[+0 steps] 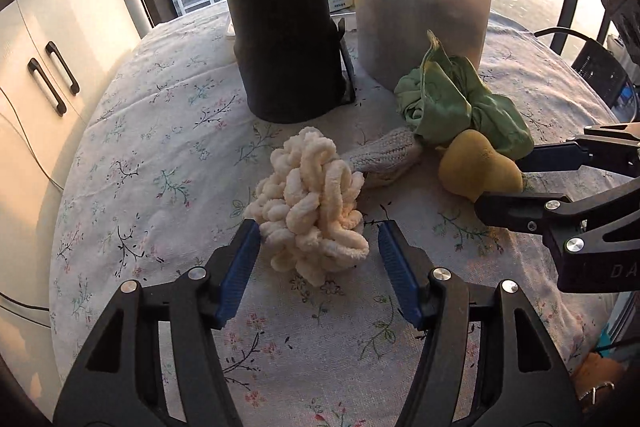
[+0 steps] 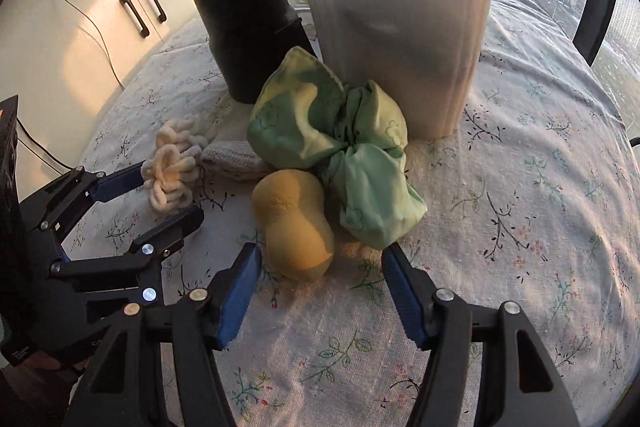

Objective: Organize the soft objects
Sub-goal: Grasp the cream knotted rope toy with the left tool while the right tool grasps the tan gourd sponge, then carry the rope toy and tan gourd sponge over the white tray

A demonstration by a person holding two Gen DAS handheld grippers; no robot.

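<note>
Spread blue-padded jaws of the left gripper flank the cream chenille knot near the front edge of the floral-clothed table; neither pad grips it. Right of it lie a grey knitted piece, a yellow sponge and a green cloth bundle. The right gripper, jaws wide apart, brackets the sponge. Toward the far edge stand a black cylinder and a translucent white bin.
</note>
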